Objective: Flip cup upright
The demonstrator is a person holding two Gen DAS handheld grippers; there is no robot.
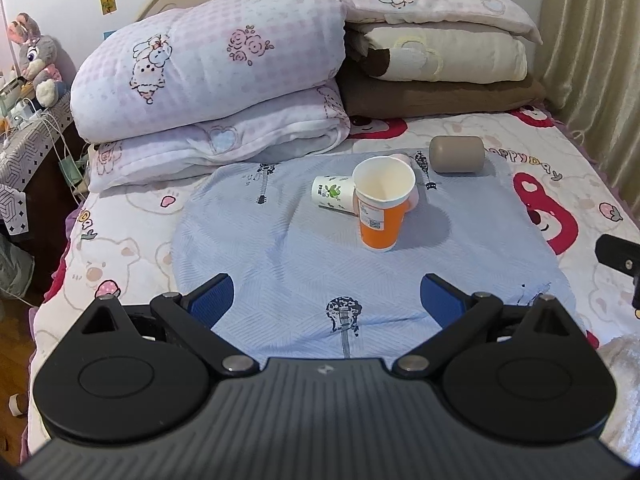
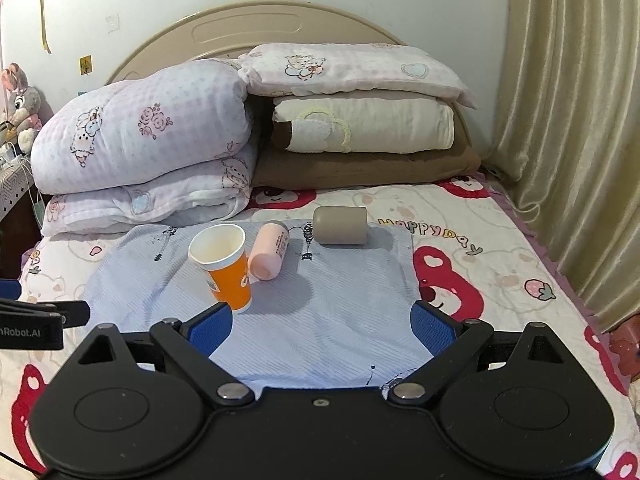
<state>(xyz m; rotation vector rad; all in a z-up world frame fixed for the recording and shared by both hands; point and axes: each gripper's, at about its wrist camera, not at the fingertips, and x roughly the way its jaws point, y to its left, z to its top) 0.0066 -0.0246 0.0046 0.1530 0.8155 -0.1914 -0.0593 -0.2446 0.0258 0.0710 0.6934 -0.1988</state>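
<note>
An orange paper cup (image 1: 382, 204) stands upright, mouth up, on a light blue cloth (image 1: 280, 248) on the bed; it also shows in the right wrist view (image 2: 226, 266). A small white cup with green print (image 1: 332, 192) lies on its side behind it. A pink cup (image 2: 269, 256) lies on its side beside the orange one. A taupe cup (image 1: 456, 154) lies on its side further back, also in the right wrist view (image 2: 340, 225). My left gripper (image 1: 326, 300) is open and empty, short of the cups. My right gripper (image 2: 322, 326) is open and empty, near the orange cup.
Folded quilts (image 1: 208, 80) and stacked pillows (image 1: 436, 52) fill the head of the bed. A curtain (image 2: 568, 120) hangs on the right. A side table with cables and a plush rabbit (image 1: 34, 56) stands at the left. The left gripper's body (image 2: 32, 322) shows at the left edge.
</note>
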